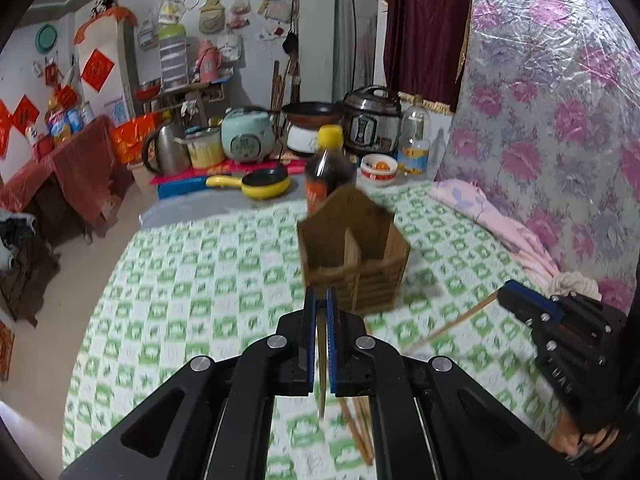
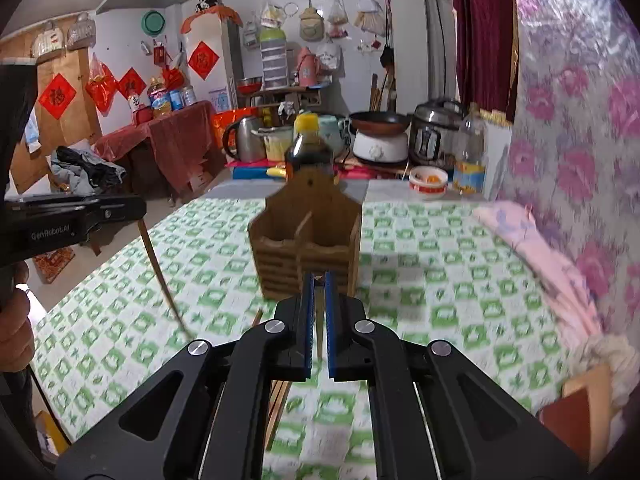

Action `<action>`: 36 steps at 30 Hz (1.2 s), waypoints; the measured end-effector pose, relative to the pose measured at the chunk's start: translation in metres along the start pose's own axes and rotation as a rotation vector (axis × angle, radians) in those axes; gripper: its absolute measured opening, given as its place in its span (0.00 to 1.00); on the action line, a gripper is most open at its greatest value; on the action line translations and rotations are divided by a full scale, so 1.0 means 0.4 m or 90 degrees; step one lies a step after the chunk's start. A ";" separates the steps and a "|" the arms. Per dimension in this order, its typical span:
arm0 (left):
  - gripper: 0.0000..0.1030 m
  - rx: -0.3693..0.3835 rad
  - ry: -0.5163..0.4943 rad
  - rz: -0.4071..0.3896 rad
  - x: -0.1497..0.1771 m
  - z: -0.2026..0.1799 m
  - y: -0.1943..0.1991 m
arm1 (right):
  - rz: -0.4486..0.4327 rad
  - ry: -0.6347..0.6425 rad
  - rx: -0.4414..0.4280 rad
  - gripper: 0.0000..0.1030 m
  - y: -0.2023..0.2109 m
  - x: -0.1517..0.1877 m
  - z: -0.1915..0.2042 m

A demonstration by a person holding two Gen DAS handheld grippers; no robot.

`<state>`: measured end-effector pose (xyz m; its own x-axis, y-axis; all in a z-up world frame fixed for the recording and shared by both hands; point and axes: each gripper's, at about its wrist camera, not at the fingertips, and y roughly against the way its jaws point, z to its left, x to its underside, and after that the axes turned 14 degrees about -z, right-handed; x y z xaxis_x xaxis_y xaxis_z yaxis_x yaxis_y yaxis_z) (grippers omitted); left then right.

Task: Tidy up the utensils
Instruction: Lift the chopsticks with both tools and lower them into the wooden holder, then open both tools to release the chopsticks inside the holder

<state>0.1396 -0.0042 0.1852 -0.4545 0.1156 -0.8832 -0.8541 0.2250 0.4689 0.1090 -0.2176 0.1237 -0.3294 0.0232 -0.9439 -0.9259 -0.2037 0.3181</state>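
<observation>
I have a chopstick [image 1: 321, 364] pinched in my left gripper [image 1: 320, 300] and another [image 2: 319, 320] clenched in the right gripper [image 2: 319, 284]. The wooden holder [image 1: 354, 256] stands just ahead on the desk [image 1: 200, 280]. Next I must tip each stick upright over a compartment.

Black left gripper [image 1: 320, 304] and right gripper [image 2: 319, 292]: blue-lined jaws, silver screws, "GenRobot.AI" lettering

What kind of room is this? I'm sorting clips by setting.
Probably a lived-in home kitchen or dining room: a rice cooker, kettle and pressure cooker crowd the far end of a table with a green checked cloth.
</observation>
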 end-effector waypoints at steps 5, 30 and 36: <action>0.05 0.007 -0.007 -0.026 -0.114 -0.026 -0.031 | -0.022 0.007 0.004 0.06 -0.044 -0.086 0.002; 0.86 -0.069 0.091 -0.050 -0.052 0.104 -0.276 | -0.030 -0.077 0.057 0.57 -0.288 -0.100 -0.087; 0.91 -0.125 0.039 -0.063 0.017 0.094 -0.214 | -0.044 -0.070 0.082 0.79 -0.208 -0.031 -0.087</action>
<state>0.2190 0.0136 0.1390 -0.3753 0.0416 -0.9260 -0.9255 0.0383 0.3768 0.1965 -0.2350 0.1060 -0.2753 0.1412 -0.9509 -0.9609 -0.0714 0.2676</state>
